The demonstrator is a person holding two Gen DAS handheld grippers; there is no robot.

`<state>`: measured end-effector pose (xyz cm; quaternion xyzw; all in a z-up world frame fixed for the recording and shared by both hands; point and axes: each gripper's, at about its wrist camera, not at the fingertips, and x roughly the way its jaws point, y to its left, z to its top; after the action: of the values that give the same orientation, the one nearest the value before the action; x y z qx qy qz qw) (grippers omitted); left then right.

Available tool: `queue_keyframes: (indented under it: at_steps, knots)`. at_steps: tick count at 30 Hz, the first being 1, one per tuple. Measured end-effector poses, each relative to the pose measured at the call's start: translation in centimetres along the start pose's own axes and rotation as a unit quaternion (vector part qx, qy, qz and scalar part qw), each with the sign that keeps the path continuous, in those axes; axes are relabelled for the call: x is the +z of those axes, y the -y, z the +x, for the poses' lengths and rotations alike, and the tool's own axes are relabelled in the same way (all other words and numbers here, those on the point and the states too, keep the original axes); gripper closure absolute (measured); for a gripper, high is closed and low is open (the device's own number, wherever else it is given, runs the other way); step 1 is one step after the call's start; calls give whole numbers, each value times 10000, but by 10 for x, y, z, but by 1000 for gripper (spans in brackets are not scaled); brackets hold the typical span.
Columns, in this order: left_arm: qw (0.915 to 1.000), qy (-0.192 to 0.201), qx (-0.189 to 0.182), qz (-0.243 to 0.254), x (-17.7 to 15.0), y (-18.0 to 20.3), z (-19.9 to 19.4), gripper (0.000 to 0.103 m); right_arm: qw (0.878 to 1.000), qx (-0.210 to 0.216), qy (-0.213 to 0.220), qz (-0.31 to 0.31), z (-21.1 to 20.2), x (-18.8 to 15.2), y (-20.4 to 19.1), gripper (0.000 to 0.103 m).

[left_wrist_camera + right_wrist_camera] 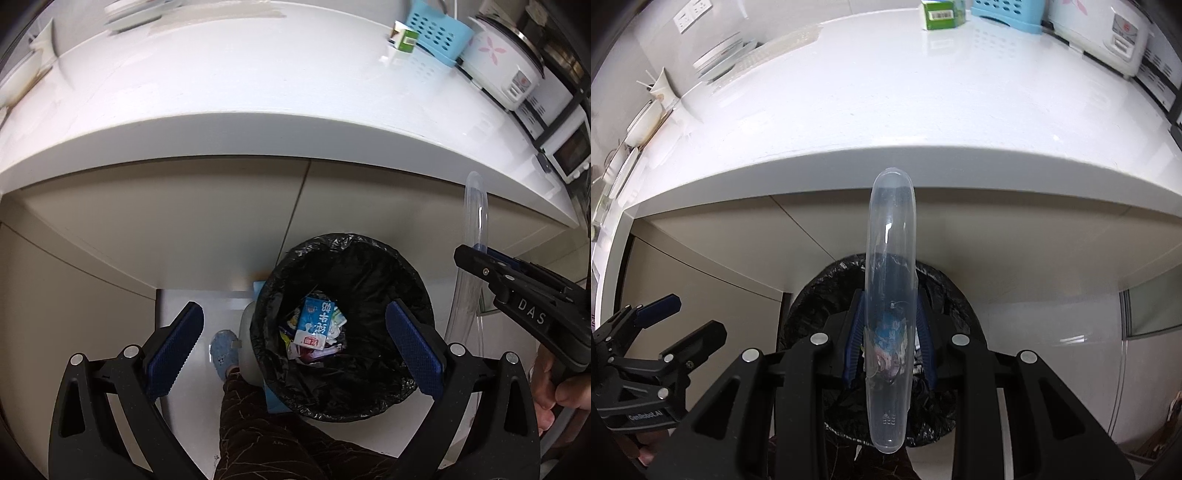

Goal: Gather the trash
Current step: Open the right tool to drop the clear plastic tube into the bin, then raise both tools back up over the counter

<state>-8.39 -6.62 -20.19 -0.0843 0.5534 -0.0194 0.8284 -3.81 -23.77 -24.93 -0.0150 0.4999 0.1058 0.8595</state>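
Note:
A round trash bin with a black liner stands on the floor below the counter edge. Inside it, a blue-and-white carton lies among wrappers. Directly above the bin hangs my left gripper, its jaws wide open with nothing between the blue pads. My right gripper is shut on a clear plastic lid-like piece, held edge-on over the bin. In the left wrist view, the right gripper and the clear piece sit at the right. The right wrist view shows the left gripper at lower left.
The white counter overhangs beige cabinet doors behind the bin. At its back right stand a green carton, a blue basket, a rice cooker and a toaster oven. A person's leg and blue slipper are beside the bin.

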Motion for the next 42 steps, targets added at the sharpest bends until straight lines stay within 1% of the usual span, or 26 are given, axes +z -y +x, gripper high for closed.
queue_keyframes:
  at_steps: [5, 6, 8, 10, 13, 16, 22, 27, 29, 34, 39, 42]
  knots:
    - [9999, 61, 42, -84, -3, -7, -4, 6, 9999, 44, 22, -110, 7, 2, -10, 76]
    - [9999, 47, 58, -104, -4, -9, -3, 6, 9999, 46, 33, -139, 7, 2, -12, 74]
    - [9999, 7, 60, -150, -4, -10, -2, 6, 9997, -61, 70, -226, 7, 0, -14, 55]
    - [9999, 11, 62, -144, -4, -10, -1, 6, 9994, -152, 132, -267, 4, -3, -14, 51]
    - [9999, 11, 48, -105, -4, -8, 0, 6, 9994, -189, 153, -231, 2, -2, -13, 41]
    - [10000, 17, 26, -73, -2, -5, 0, 6, 9993, -220, 243, -193, -3, -2, -10, 33]
    - [10000, 65, -28, -56, 3, -1, -5, 6, 9989, -312, 328, -130, -16, 5, -3, 21]
    - [9998, 175, -91, -104, 10, 0, -18, 6, 9978, -425, 449, -222, -36, 14, -1, 18]
    - [9995, 238, -101, -158, 13, -2, -26, 6, 9975, -401, 544, -191, -46, 19, 1, 13]
    - [9988, 416, -105, -221, 25, -4, -49, 6, 9970, -380, 674, 40, -66, 38, 9, 12]
    - [9980, 582, -91, -233, 47, -7, -68, 6, 9957, -407, 812, 155, -81, 59, 13, 12]
    - [9970, 737, -111, -213, 68, -10, -79, 6, 9951, -454, 863, 182, -86, 73, 13, 11]
